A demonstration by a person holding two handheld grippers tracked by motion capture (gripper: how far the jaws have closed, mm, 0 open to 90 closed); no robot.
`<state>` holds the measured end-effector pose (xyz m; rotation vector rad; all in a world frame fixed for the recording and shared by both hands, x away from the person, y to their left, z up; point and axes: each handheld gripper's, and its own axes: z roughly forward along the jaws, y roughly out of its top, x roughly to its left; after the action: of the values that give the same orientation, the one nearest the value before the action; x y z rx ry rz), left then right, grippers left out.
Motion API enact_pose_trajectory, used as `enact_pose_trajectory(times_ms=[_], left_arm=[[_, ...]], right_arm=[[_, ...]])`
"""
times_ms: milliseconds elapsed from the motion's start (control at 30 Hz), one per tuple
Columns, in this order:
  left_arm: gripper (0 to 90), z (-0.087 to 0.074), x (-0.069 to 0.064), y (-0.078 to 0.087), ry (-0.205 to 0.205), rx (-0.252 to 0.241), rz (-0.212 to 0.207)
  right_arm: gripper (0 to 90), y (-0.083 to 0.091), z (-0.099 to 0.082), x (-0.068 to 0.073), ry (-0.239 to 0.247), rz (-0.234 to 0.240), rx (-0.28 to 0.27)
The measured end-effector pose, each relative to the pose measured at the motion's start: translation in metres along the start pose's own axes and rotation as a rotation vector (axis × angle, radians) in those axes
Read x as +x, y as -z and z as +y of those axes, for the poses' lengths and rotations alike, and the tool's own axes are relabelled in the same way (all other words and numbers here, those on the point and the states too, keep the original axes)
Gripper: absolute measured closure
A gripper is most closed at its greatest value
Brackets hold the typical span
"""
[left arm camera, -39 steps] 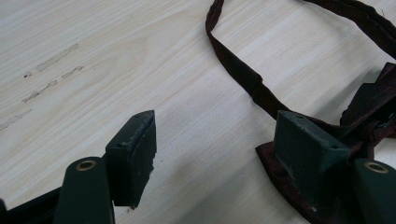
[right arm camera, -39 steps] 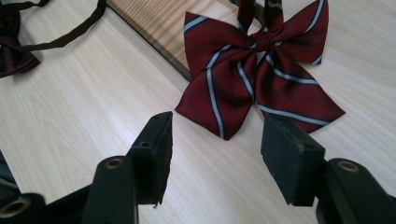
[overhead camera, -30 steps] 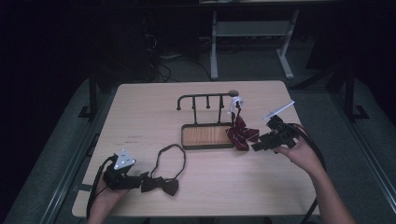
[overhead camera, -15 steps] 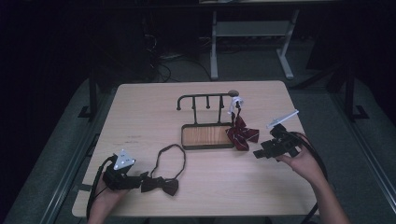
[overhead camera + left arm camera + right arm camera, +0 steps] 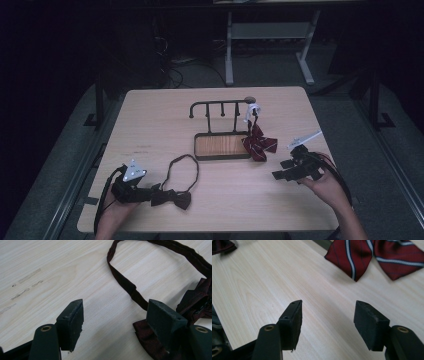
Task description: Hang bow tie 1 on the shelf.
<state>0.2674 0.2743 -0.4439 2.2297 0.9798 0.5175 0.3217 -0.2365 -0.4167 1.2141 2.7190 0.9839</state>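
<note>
Wooden table [image 5: 150, 125] bears an unlabelled striped bow tie [image 5: 259, 144] and dark bow tie [image 5: 172, 198]

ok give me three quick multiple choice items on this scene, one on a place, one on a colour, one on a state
1. Where is the striped bow tie?
A. at the right end of the rack, beside the tray
B. at the table's far left corner
C. between the left tongs

2. What colour is the bow tie by the left tongs?
A. bright yellow
B. dark maroon
C. white

3. How do the right tongs stand?
A. shut on the striped tie
B. shut on the rack
C. open, with bare table between them

Answers: 1 A, the high view shows it against the tray's right edge, under the rack's end. 2 B, the left gripper view shows dark maroon cloth and strap. 3 C, the right gripper view shows the jaws apart with the striped tie lying beyond them.
</note>
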Motion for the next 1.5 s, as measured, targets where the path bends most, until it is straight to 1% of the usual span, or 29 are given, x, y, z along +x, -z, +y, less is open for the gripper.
enact_pose_trajectory(times_ms=[67,167,200,367,500,567,633,667,733,800,1000,1100,1200,1267,1300,1333,1367,1400,1433,1467,1500], left_arm=[[30.5,0.002,-0.001,-0.001,-0.003,-0.002,0.001],[30.5,0.005,-0.002,-0.001,-0.007,-0.004,-0.001],[30.6,0.006,-0.002,-0.001,-0.016,0.0,-0.003],[30.8,0.015,-0.004,-0.002,-0.034,0.005,-0.008],[31.8,0.025,-0.003,-0.004,-0.048,0.007,-0.012],[33.6,0.03,-0.002,-0.005,-0.061,0.017,-0.016],[36.2,0.034,0.0,-0.007,-0.066,0.03,-0.022],[36.8,0.037,0.002,-0.009,-0.059,0.035,-0.025],[38.2,0.041,0.004,-0.012,-0.055,0.042,-0.034],[40.4,0.045,0.008,-0.015,-0.059,0.06,-0.042],[43.2,0.06,0.014,-0.025,-0.071,0.093,-0.051],[43.8,0.067,0.016,-0.033,-0.072,0.113,-0.061],[45.6,0.073,0.017,-0.04,-0.083,0.14,-0.07],[47.3,0.077,0.019,-0.044,-0.091,0.154,-0.075],[48.4,0.078,0.019,-0.046,-0.084,0.161,-0.078],[48.7,0.08,0.019,-0.048,-0.089,0.171,-0.08],[49.8,0.081,0.019,-0.051,-0.087,0.183,-0.086],[50.8,0.082,0.019,-0.052,-0.094,0.185,-0.084],[51.5,0.083,0.019,-0.055,-0.088,0.197,-0.082],[52.6,0.084,0.02,-0.057,-0.1,0.202,-0.078],[53.7,0.085,0.021,-0.058,-0.103,0.206,-0.079]], right_arm=[[39.7,-0.001,-0.008,0.001,-0.013,0.006,-0.008],[39.8,-0.002,-0.012,0.002,-0.012,0.005,-0.015],[39.8,-0.002,-0.016,0.004,-0.019,0.003,-0.019],[39.8,-0.002,-0.023,0.008,-0.024,0.004,-0.03],[39.7,-0.003,-0.028,0.01,-0.023,0.0,-0.048],[39.8,-0.005,-0.031,0.012,-0.026,0.002,-0.056],[39.9,-0.005,-0.034,0.014,-0.03,-0.015,-0.057],[39.8,-0.007,-0.036,0.016,-0.024,-0.017,-0.059],[39.8,-0.009,-0.038,0.019,-0.014,-0.032,-0.042],[39.7,-0.01,-0.04,0.021,-0.007,-0.039,-0.036],[39.2,-0.007,-0.046,0.022,-0.016,-0.031,-0.067],[39.2,-0.009,-0.05,0.023,-0.03,-0.023,-0.086],[39.3,-0.011,-0.05,0.025,-0.02,-0.03,-0.074],[39.3,-0.012,-0.05,0.026,-0.015,-0.029,-0.082],[39.4,-0.011,-0.05,0.027,-0.01,-0.03,-0.079],[39.4,-0.012,-0.05,0.027,-0.01,-0.029,-0.083],[39.4,-0.012,-0.05,0.027,-0.011,-0.027,-0.082],[39.4,-0.012,-0.051,0.025,-0.012,-0.022,-0.082],[39.4,-0.013,-0.052,0.024,-0.01,-0.02,-0.084],[39.4,-0.013,-0.052,0.024,-0.022,-0.02,-0.078],[39.4,-0.013,-0.053,0.023,-0.015,-0.017,-0.088]])
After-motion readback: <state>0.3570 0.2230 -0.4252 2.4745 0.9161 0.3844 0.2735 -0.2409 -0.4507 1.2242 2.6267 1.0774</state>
